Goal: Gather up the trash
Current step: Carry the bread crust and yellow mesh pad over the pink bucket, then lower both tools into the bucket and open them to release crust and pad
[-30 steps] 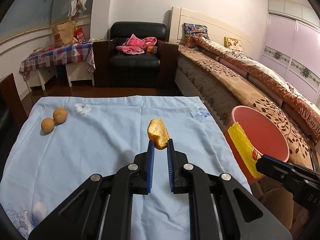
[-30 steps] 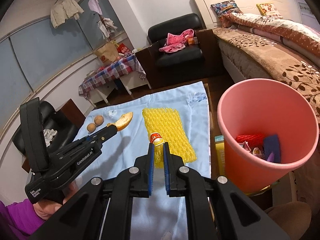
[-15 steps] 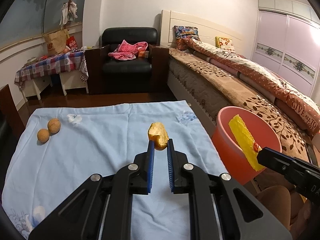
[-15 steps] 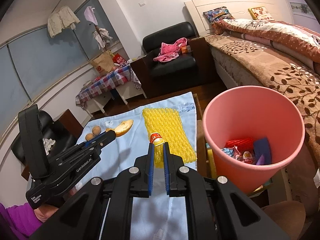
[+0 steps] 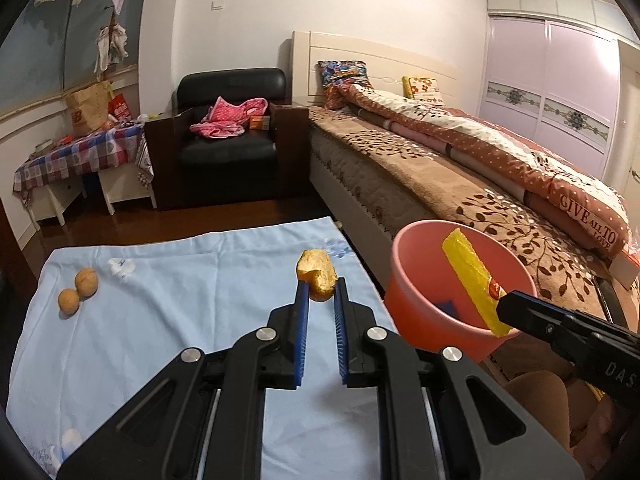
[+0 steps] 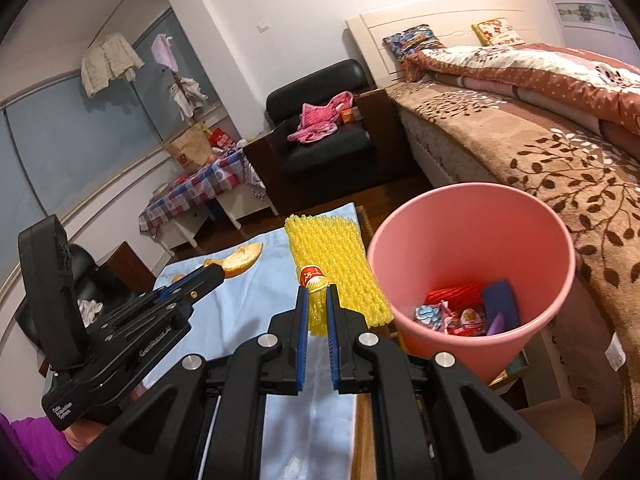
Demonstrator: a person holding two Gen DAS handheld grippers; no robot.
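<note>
Now the left gripper grips an orange peel left of the pink trash bin; the right gripper clamps a yellow foam net beside its rim. Both are mid-carry; next, reach over the bin and release.

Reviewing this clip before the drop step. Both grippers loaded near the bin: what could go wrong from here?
1. The right gripper pinches the yellow foam net only at one edge; most of it hangs free, so it may drape over the pink bin rim instead of falling in.
2. The left gripper holds the orange peel at its fingertips, over the blue cloth; a slip lands it back there.
3. The grippers sit close together and could collide.
</note>
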